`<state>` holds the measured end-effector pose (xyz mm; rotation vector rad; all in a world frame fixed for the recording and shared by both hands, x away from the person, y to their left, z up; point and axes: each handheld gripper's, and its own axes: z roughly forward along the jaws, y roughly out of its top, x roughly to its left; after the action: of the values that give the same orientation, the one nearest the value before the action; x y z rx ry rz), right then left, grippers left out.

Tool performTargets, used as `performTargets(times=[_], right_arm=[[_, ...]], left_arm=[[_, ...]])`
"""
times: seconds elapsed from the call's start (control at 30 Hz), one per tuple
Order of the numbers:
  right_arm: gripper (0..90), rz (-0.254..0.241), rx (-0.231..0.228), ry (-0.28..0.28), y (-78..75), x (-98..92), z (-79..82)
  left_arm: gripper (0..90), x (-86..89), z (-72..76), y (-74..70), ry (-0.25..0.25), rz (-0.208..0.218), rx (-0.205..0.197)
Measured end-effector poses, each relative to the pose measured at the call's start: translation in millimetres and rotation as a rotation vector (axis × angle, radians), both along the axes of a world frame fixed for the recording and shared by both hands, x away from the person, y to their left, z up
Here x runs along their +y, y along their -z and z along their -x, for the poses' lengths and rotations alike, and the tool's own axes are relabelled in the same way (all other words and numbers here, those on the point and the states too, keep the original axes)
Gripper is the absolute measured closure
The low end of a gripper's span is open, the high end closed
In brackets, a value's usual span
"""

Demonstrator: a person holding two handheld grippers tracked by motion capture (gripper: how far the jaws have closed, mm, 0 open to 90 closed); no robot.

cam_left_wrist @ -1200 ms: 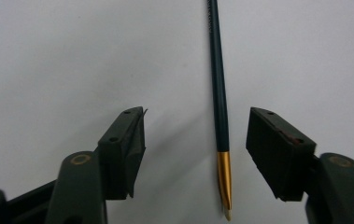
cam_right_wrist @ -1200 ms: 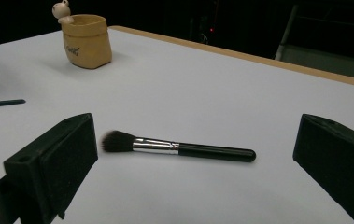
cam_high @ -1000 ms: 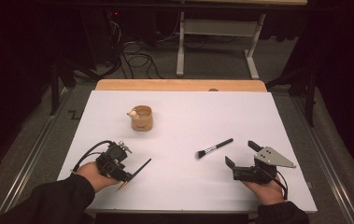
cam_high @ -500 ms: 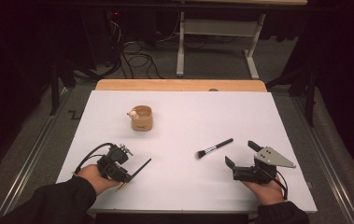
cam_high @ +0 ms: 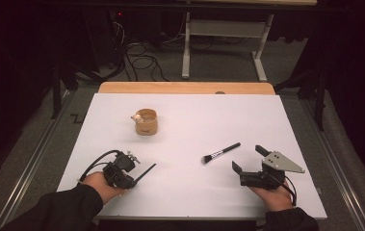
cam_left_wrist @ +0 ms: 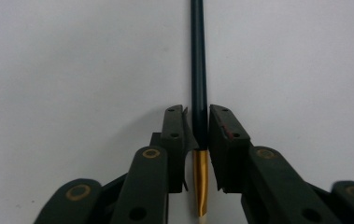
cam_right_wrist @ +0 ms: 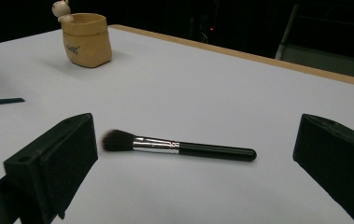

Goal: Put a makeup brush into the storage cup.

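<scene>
While my left tool (cam_left_wrist: 196, 122) has just been closing onto the thin dark brush (cam_left_wrist: 198, 70), its bristle end is cut off; my right tool (cam_right_wrist: 188, 154), apart, faces the makeup brush (cam_right_wrist: 179, 146), right of the thin brush on the counter (cam_high: 267, 115).

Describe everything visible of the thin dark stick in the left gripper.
The thin stick is a slim, straight, dark rod with a glossy gold-coloured end section. It lies flat on the white table, reaching away from the left gripper, whose jaws have just been closing and now clamp it just above the gold part. Its far end runs out of the left gripper view.
</scene>
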<state>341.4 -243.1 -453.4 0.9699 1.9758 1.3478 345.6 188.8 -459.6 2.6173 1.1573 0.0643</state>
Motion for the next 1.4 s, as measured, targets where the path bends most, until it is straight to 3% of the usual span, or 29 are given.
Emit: performTargets(times=[0.23,0.7,1.1,1.27,1.4], right_arm=[[0.4,0.002,-0.002,-0.001,-0.2,0.7,0.2],[0.5,0.004,0.002,-0.002,0.9,1.2,-0.4],[0.5,0.003,0.002,-0.001,0.9,0.6,-0.4],[0.5,0.0,0.001,-0.002,0.7,0.4,-0.3],[0.6,-0.002,0.001,0.0,0.6,-0.2,-0.3]], left_arm=[[79.8,0.0,1.7,0.9,0.015,-0.001,-0.022],[82.8,6.2,2.2,2.7,0.034,0.041,-0.037],[83.3,7.9,1.0,2.6,0.029,0.052,-0.026],[83.3,5.8,2.2,2.0,0.033,0.037,-0.036],[83.3,6.7,1.0,0.5,0.032,0.043,-0.015]])
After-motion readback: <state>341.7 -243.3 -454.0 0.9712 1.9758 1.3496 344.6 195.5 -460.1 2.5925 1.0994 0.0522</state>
